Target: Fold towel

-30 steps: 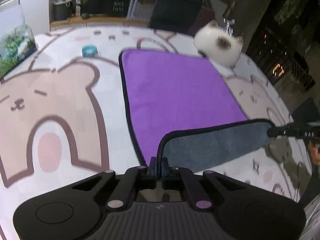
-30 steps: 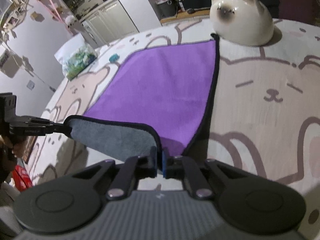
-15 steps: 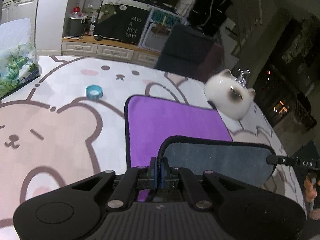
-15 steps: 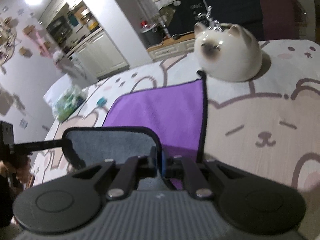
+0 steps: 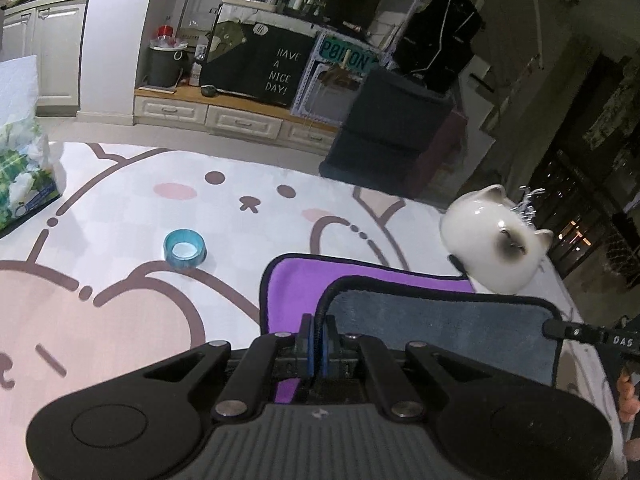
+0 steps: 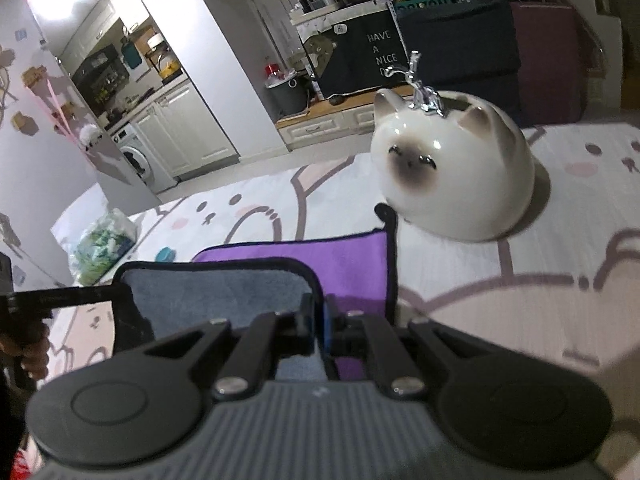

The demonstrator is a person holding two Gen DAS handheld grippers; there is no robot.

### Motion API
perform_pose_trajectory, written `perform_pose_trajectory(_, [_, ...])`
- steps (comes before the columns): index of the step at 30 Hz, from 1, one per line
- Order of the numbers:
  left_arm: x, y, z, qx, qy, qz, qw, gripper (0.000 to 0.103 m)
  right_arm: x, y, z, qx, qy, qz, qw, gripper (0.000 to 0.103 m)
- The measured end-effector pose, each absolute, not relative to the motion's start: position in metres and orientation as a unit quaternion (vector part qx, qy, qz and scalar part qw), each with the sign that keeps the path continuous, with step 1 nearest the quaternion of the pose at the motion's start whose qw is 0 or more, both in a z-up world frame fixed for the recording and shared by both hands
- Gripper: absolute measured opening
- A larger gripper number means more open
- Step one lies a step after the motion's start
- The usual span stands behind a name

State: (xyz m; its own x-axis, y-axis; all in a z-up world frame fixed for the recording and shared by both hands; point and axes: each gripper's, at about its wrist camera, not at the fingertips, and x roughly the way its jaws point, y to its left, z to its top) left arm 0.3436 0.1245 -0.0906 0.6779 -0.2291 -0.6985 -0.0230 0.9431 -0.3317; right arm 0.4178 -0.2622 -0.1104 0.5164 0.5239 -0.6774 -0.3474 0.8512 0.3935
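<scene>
Left wrist shows blue ring [image 5: 185,249] clearly — right blurs it.

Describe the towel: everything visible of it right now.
The towel is soft, plush-looking cloth, purple on one face, grey on the other, with black piping around the edge. Its near edge is lifted and carried over, grey underside up, towards the far edge, which lies flat on the bear-print tablecloth. The left tongs and right tongs each pinch a near corner. A far corner reaches the cat-shaped ceramic pot.

Towel [image 5: 440,324] half folded
Purple face lies flat on the desk; its near edge is lifted, turned over, showing grey underside with black trim.
</scene>
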Motion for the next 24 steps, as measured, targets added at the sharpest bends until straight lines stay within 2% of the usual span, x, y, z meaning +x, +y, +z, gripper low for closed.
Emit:
perform_pose_trajectory(21, [0.423,0.119,-0.113,-0.100,0.431,-0.042,0.896,0.004,0.494,-0.221,-0.130,0.042,0.445,0.205,0.871,0.006])
perform_pose_trajectory(24, [0.426,0.116,-0.118,-0.090,0.436,-0.033,0.895,0.006,0.494,-0.218,-0.135,0.035,0.440,0.201,0.874,0.009])
